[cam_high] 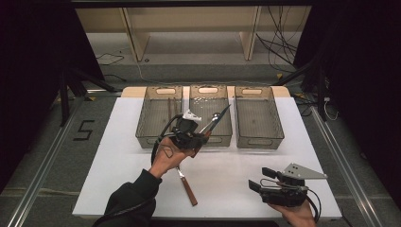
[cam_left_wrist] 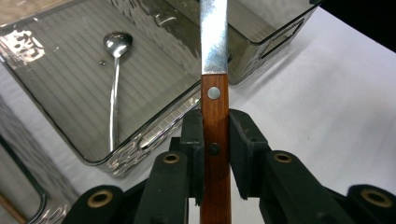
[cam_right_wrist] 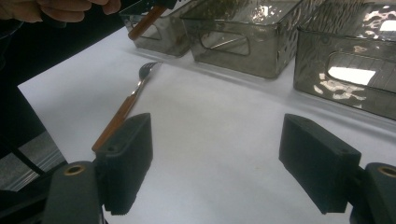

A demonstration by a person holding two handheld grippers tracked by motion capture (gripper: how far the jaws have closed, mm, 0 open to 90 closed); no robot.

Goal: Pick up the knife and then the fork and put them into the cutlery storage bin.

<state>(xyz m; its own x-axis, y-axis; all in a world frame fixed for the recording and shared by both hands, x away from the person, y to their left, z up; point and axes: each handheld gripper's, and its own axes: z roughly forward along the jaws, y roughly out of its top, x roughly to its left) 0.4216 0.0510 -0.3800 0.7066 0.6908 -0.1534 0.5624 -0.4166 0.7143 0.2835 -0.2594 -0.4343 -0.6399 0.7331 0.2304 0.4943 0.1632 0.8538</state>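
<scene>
From above, the left claw (cam_high: 202,137) clamped a knife (cam_high: 215,119) over the middle bin (cam_high: 210,138). Its own view showed the handle pinched, a spoon (cam_left_wrist: 114,84) inside that bin. The right claw (cam_right_wrist: 224,163) gaped near a fork (cam_right_wrist: 122,109).

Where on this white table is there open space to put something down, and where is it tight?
Bare white table lies left of the left gripper, and between the wooden-handled fork and the right gripper. It is crowded along the three smoky clear plastic bins, where the wooden-handled knife is held.
</scene>
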